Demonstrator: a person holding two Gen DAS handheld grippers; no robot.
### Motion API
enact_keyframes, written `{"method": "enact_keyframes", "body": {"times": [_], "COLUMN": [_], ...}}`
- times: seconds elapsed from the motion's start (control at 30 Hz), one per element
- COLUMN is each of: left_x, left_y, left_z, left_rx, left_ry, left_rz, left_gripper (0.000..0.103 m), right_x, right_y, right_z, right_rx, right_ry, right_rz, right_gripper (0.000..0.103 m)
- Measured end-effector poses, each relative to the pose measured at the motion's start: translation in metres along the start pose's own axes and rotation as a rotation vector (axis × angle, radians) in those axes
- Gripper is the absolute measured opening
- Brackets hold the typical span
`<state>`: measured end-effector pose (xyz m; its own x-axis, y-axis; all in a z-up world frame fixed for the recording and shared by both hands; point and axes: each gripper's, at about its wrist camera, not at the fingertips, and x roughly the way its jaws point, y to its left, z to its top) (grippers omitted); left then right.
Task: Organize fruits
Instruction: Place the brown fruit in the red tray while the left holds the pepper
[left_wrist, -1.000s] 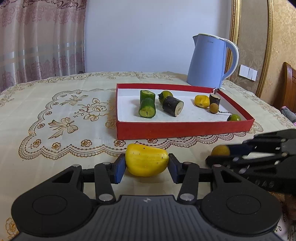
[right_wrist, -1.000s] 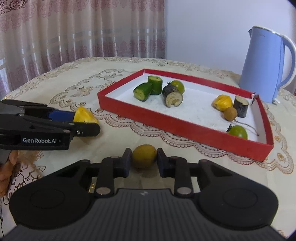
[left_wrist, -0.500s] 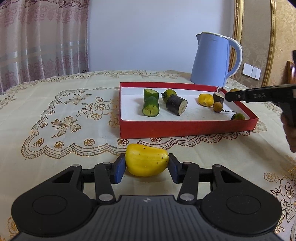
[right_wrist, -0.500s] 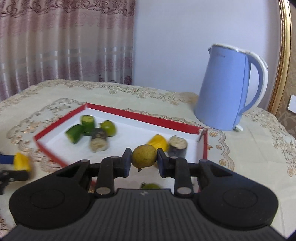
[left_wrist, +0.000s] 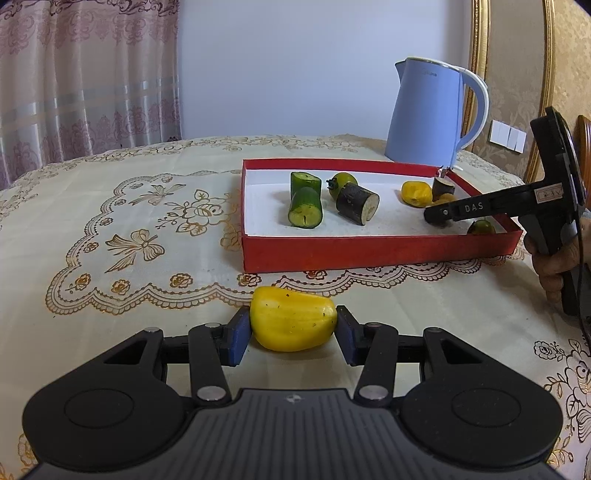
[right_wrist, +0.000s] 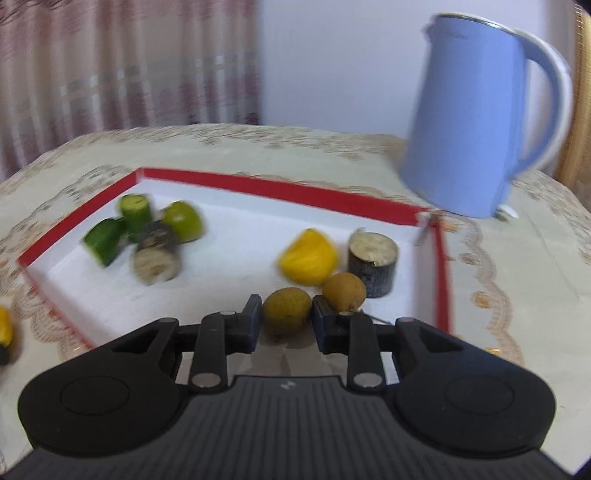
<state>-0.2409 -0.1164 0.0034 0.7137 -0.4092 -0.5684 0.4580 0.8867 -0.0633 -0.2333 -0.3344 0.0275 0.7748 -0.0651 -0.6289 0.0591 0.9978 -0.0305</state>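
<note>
Cream embroidered tablecloth (left_wrist: 110, 236) spread beneath red tray (left_wrist: 369, 251), blue kettle (left_wrist: 432, 114) behind tray, pink curtain (left_wrist: 85, 81) beyond, yellow fruit piece (left_wrist: 293, 324) clamped by left gripper (left_wrist: 291, 332) before tray, brown round fruit (right_wrist: 287, 309) pinched by right gripper (right_wrist: 287, 325) over tray.

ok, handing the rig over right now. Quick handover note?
Left tool: shut on the yellow fruit piece, low over the tablecloth, outside the red tray.
Right tool: shut on a small brown round fruit, over the tray's right end beside a similar brown fruit.
Done: cucumber chunks, dark chunks, green fruits and another yellow piece lie in the tray.
Left: release the brown fruit, then bring the yellow piece in.
</note>
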Motion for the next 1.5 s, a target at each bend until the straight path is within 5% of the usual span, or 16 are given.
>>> {"method": "enact_keyframes", "body": {"times": [0.7, 1.5], "left_x": [0.003, 0.024], "left_y": [-0.02, -0.078], "left_z": [0.008, 0.075], "left_rx": [0.056, 0.166], "left_ry": [0.016, -0.055], "left_rz": [0.047, 0.061], "left_gripper": [0.047, 0.048], "right_x": [-0.001, -0.001], "right_y": [0.0, -0.005], "right_z": [-0.006, -0.006], "right_rx": [0.011, 0.039], "right_ry": [-0.053, -0.053], "right_rz": [0.039, 0.059], "right_gripper": [0.028, 0.028]}}
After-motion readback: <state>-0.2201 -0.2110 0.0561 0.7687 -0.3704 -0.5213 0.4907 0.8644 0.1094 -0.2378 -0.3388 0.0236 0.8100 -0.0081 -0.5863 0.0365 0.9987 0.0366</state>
